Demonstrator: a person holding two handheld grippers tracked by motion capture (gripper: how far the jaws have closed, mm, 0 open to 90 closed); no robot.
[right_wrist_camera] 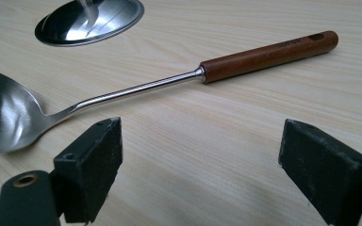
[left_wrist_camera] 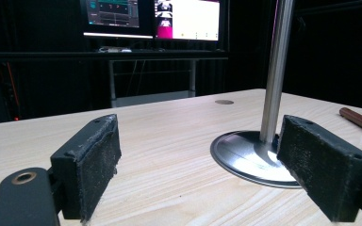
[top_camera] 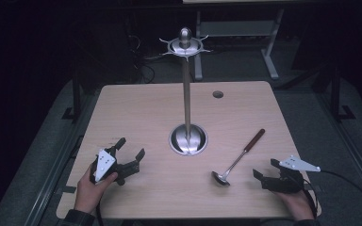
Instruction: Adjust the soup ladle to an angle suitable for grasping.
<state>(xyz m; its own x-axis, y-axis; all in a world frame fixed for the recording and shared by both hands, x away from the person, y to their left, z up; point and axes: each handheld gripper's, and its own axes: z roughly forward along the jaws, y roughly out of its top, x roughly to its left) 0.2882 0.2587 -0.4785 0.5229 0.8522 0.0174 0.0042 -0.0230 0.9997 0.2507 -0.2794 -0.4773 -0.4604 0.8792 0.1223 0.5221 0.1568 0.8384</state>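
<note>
Your right gripper (top_camera: 263,170) rests at the near right edge of the table (top_camera: 136,108), jaws spread wide and holding nothing. Your left gripper (top_camera: 131,149) sits at the near left, jaws likewise spread and empty.

Just beyond the right gripper lies the ladle (top_camera: 238,159), flat on the wood. Its steel bowl (right_wrist_camera: 4,115) is nearest you; the thin shaft runs away to the wooden handle (right_wrist_camera: 268,55), which has a hanging hole at its far end.

Farther back, at mid-table, stands the utensil stand (top_camera: 187,94), with a round base (left_wrist_camera: 250,157), an upright pole and hooks at the top.

Risks from here:
- Pinch the thin steel shaft and the ladle will likely rotate between the pads, since the bowl is heavy. Grip the wooden handle instead.
- A flat-lying handle leaves little clearance; a steep approach may drive the lower jaw into the table.
- Striking the pole while hanging could tip the stand.
</note>
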